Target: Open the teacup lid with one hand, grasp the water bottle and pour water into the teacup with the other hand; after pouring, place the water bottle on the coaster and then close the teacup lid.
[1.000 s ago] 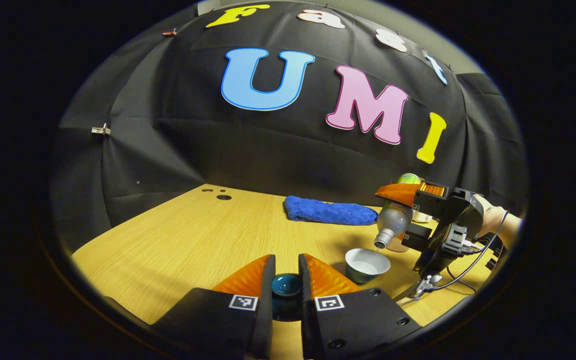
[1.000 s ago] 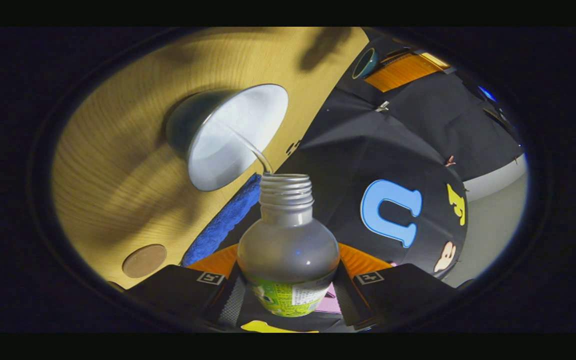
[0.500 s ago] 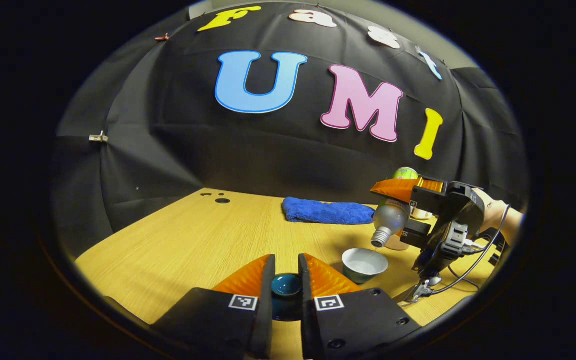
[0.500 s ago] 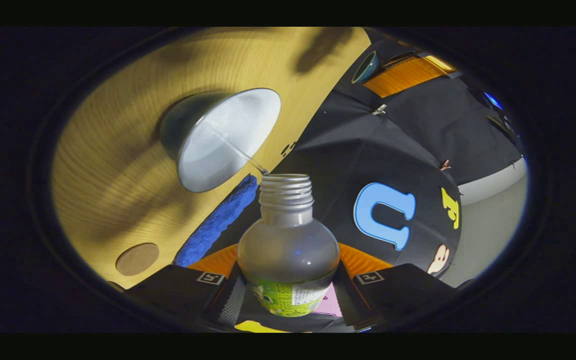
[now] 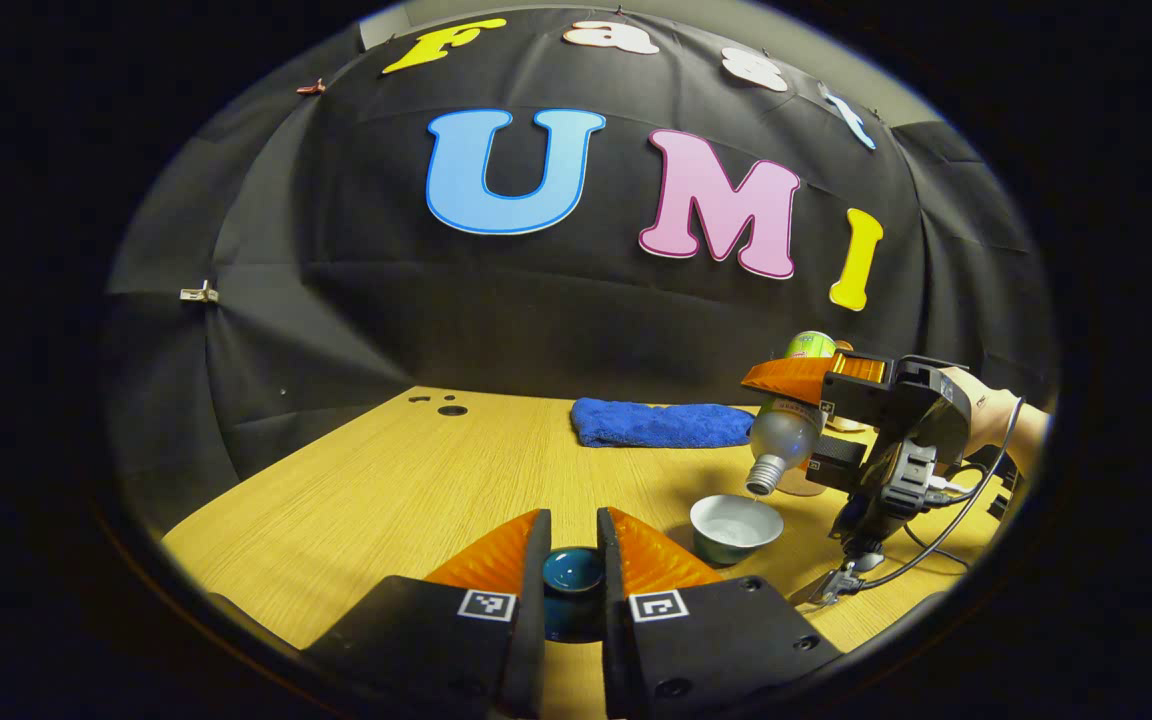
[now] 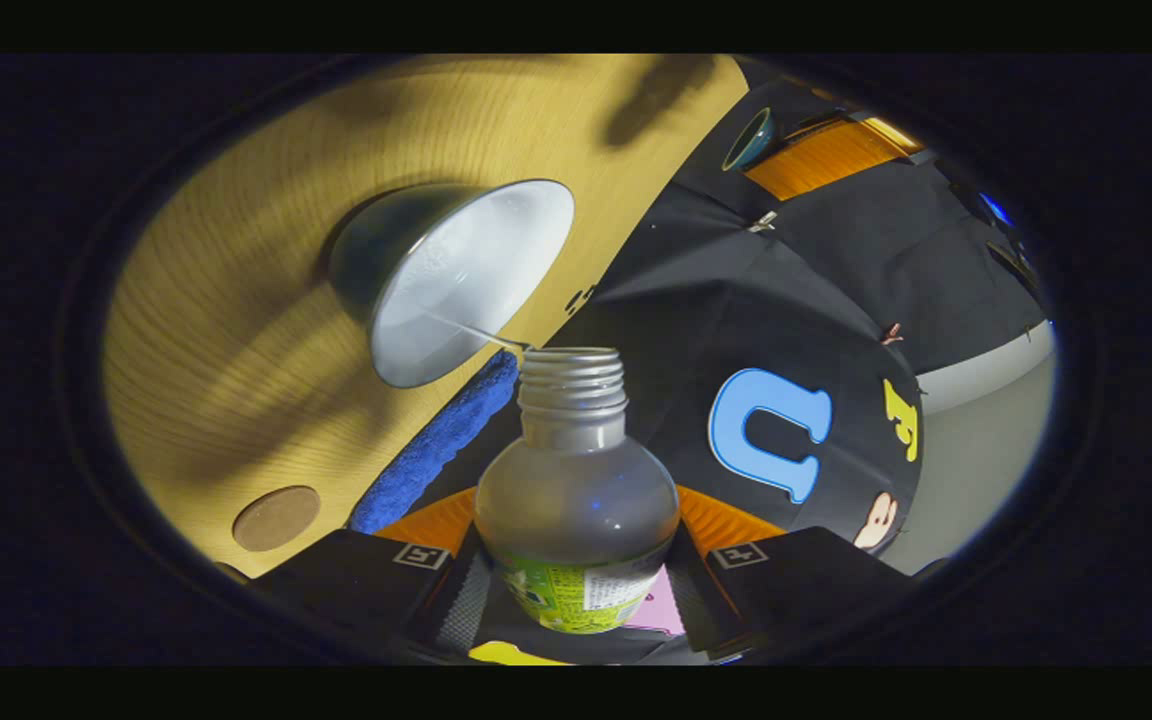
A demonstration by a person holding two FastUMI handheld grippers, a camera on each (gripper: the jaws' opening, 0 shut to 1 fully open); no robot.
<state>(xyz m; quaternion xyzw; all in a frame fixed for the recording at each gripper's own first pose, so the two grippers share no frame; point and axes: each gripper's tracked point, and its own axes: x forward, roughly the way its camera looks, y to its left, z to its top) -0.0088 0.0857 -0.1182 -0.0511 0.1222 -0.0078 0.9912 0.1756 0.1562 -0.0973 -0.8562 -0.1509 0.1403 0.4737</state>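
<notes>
Grippers: two, one in each of the person's hands
Left gripper: low over the near edge of the table, fingers drawn in to a narrow gap with the teacup lid pinched between them, its dark blue hollow showing in the slot; the same lid and gripper appear small near the top of the right gripper view
Right gripper: both fingers pressed on the sides of the water bottle, holding it tipped neck-down above the cup; in the left gripper view it shows at the right side of the table with a hand behind it
Water bottles: one, cap off, threaded neck bare, a thin stream running from its mouth into the cup
Teacups: one, lid off, white inside, standing on the table near the right side, directly under the bottle mouth; the right gripper view shows it from above
Coasters: one round brown coaster, lying bare on the wood, apart from the teacup
Cloths: one blue towel, bunched along the far edge of the table by the black wall, between teacup and wall
Cable: a dark cable trails from the right gripper down to the table beside the teacup
Holes: a few small dark holes in the far left corner of the table
</notes>
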